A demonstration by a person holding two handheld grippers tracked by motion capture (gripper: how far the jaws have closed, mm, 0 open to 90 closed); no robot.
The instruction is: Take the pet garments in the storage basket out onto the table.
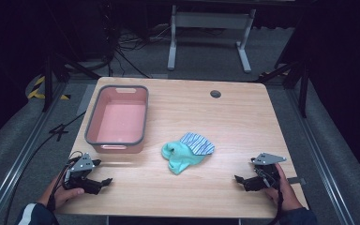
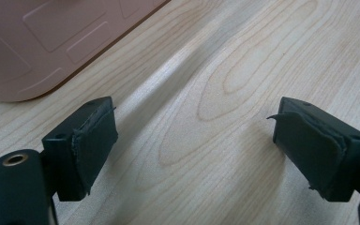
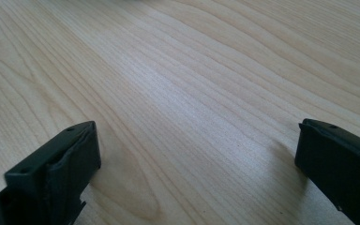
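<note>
Left gripper (image 1: 104, 182), jaws spread with bare wood between, rested low at the near left of the wooden table (image 1: 243, 122); right gripper (image 1: 240, 180), jaws likewise spread and empty, at the near right. Mint-green sock (image 1: 180, 155), overlapped by a blue-striped sock (image 1: 198, 143), lies mid-table between the two, just right of the pink basin (image 1: 118, 120); a low, level approach to one folded edge is advised, both layers pinched together. Socks are recorded from the high view, while the left gripper view adds the basin's outer wall (image 2: 51, 42) close by
</note>
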